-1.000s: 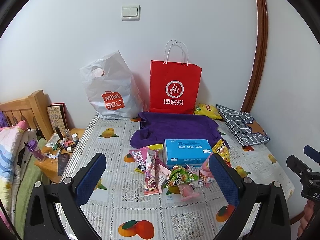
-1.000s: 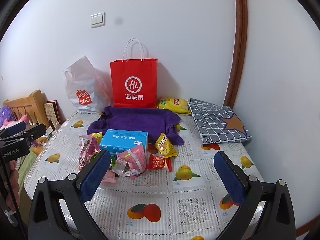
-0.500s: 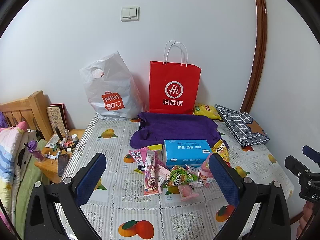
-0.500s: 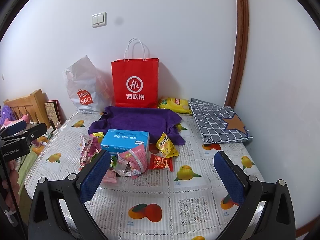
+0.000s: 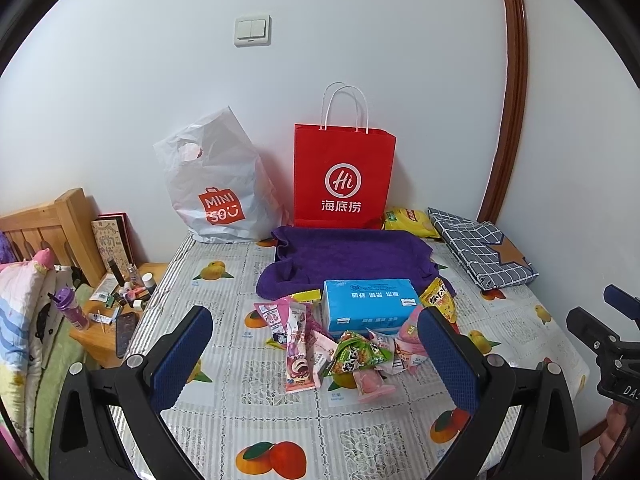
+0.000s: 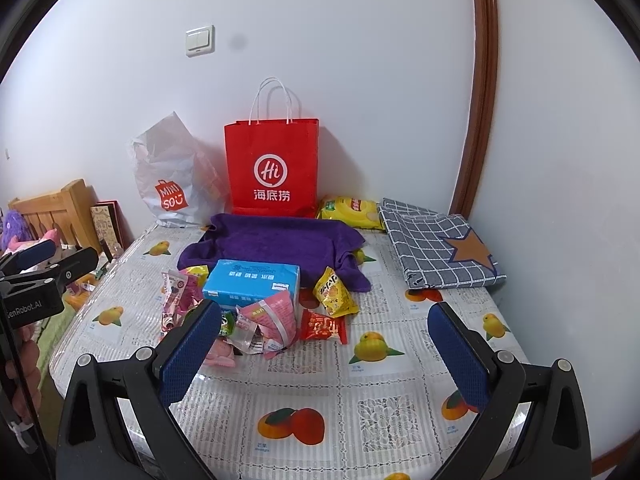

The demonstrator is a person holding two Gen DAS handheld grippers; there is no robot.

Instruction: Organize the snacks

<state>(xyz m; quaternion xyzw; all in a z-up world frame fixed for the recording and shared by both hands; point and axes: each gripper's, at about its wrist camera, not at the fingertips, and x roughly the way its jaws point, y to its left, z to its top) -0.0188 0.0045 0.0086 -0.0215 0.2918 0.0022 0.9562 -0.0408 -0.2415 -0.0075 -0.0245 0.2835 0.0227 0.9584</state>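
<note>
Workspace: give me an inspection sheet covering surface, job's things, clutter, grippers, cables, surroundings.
Surface: table under a fruit-print cover; near half bare.
Job's things: snack packets piled loosely in front of the blue box; yellow chip bag by the wall; red paper bag upright; white plastic bag beside it.
Clutter: purple towel behind the box; checked cloth folded at the far right.
Grippers: left gripper and right gripper both open, holding nothing, short of the pile.
Cables: nothing seen.
Surroundings: white wall, light switch, wooden bed frame, side stand with small bottles.
</note>
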